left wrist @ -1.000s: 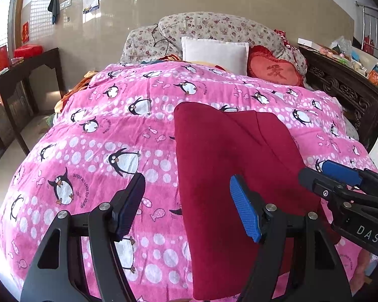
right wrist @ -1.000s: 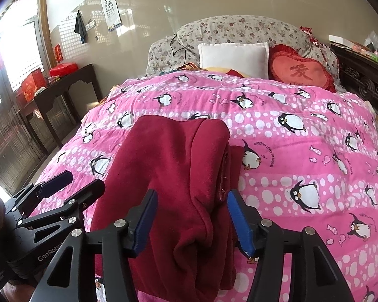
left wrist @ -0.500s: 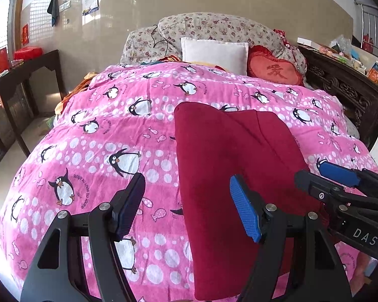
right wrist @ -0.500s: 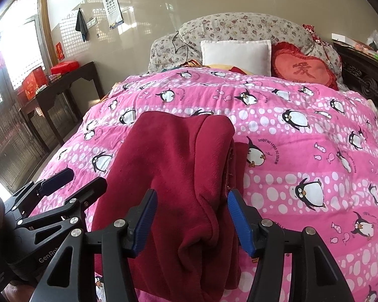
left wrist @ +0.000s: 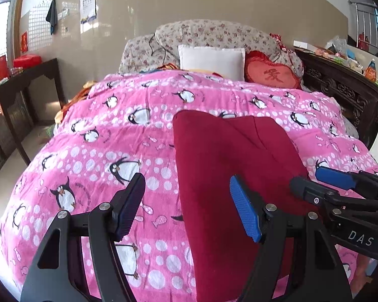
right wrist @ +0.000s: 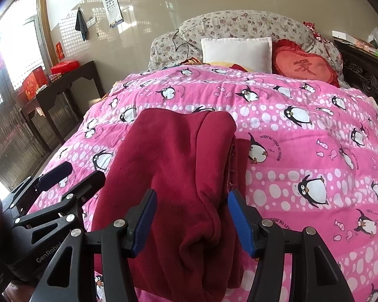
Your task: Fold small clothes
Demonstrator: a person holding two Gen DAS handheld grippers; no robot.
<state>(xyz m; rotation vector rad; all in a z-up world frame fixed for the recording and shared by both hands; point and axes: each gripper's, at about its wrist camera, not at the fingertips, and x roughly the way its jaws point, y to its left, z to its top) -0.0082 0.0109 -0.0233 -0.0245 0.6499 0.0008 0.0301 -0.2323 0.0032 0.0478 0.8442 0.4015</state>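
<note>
Two grippers, left [left wrist: 187,211] and right [right wrist: 190,220], jaws wide, holding nothing | folded dark-red fleece garment [right wrist: 179,166] at near edge of pink penguin-print quilt [right wrist: 302,136]

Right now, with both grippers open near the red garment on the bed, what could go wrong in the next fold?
1. The red garment is bunched in thick rolls along its right edge; the open right gripper may pinch only the top layer, so the fold could come apart.
2. The open left gripper straddles the garment's left edge and the penguin quilt; closing there may grab the quilt too.
</note>
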